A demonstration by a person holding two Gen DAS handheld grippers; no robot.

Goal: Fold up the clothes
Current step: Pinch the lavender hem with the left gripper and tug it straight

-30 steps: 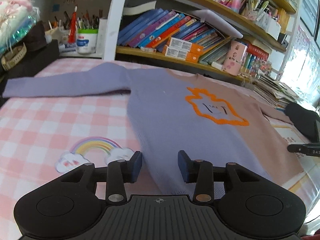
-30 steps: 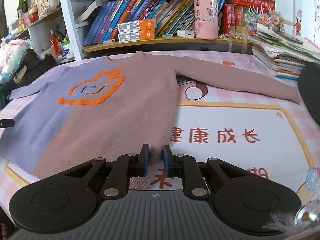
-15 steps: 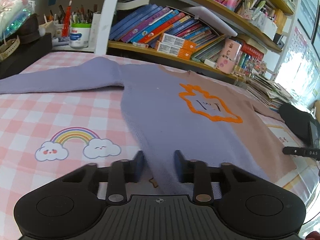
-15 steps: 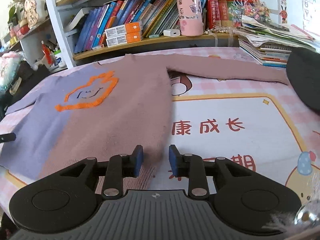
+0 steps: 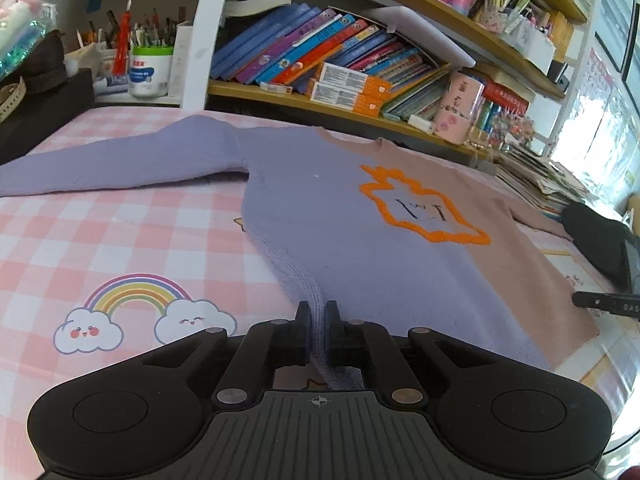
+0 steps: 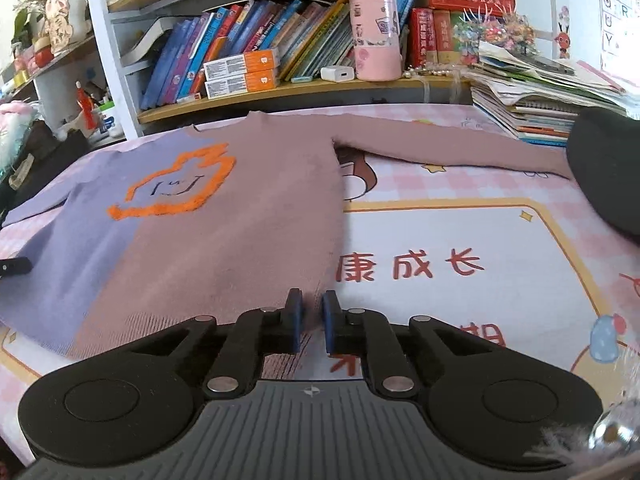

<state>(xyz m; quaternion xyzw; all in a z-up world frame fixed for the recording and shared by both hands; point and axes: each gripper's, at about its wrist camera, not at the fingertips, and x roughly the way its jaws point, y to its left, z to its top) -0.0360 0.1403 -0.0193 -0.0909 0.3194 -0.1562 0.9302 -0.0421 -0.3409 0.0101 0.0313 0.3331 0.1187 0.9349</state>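
Note:
A sweater, half lilac and half dusty pink with an orange outline motif, lies flat on the table, sleeves spread out; it shows in the left wrist view and the right wrist view. My left gripper is shut on the lilac bottom corner of the sweater, with the knit bunched between the pads. My right gripper is nearly closed on the pink bottom corner of the hem, with the fabric edge between its blue pads.
A pink checked mat with cartoon prints covers the table. Bookshelves stand along the back edge. A stack of notebooks and a dark object lie at the right. A black box stands at the left.
Both grippers moved down to the sweater's bottom hem. The left one closed from open onto the lilac corner. The right one opened, then closed around the pink corner.

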